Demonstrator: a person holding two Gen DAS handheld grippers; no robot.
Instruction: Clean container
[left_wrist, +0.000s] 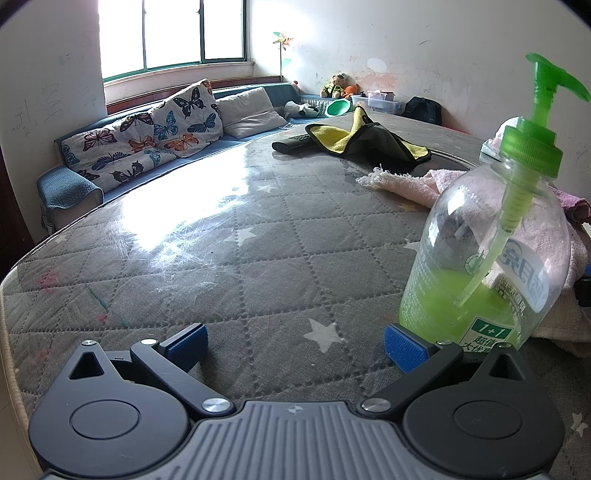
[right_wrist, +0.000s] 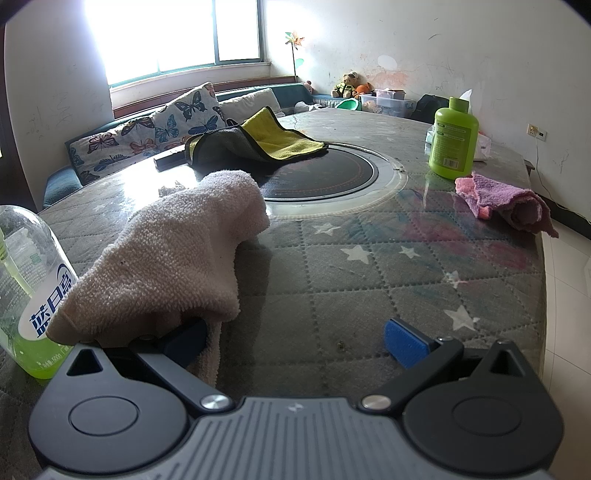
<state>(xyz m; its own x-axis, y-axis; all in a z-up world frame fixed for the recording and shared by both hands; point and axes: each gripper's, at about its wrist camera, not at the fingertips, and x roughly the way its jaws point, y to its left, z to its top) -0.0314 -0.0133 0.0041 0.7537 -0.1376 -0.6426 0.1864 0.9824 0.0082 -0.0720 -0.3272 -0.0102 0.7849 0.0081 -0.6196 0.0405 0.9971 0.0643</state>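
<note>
My left gripper (left_wrist: 295, 341) and right gripper (right_wrist: 295, 338) are both spread wide w/ nothing held; the pump bottle (left_wrist: 484, 254) stands upright just beside the left's right-hand finger, the pink towel (right_wrist: 166, 254) draped over the right's left-hand finger. Risk: an off-centre close could tip the bottle, or the towel may snag. Surface is a glass-topped round table (left_wrist: 229, 258) over quilted star fabric, sofa (left_wrist: 147, 147) by the window.

Daylight poured in through the window (left_wrist: 173, 33), which was blown out to plain white in both views. It threw a broad glare patch across the glossy counter (left_wrist: 155, 229) and showed fine scratches there. The pale towel (right_wrist: 166, 251) cast a soft shadow beside it. My fisheye lenses bent the counter rim and walls, with dark vignetting at the corners. Focus stayed fairly sharp throughout.
</note>
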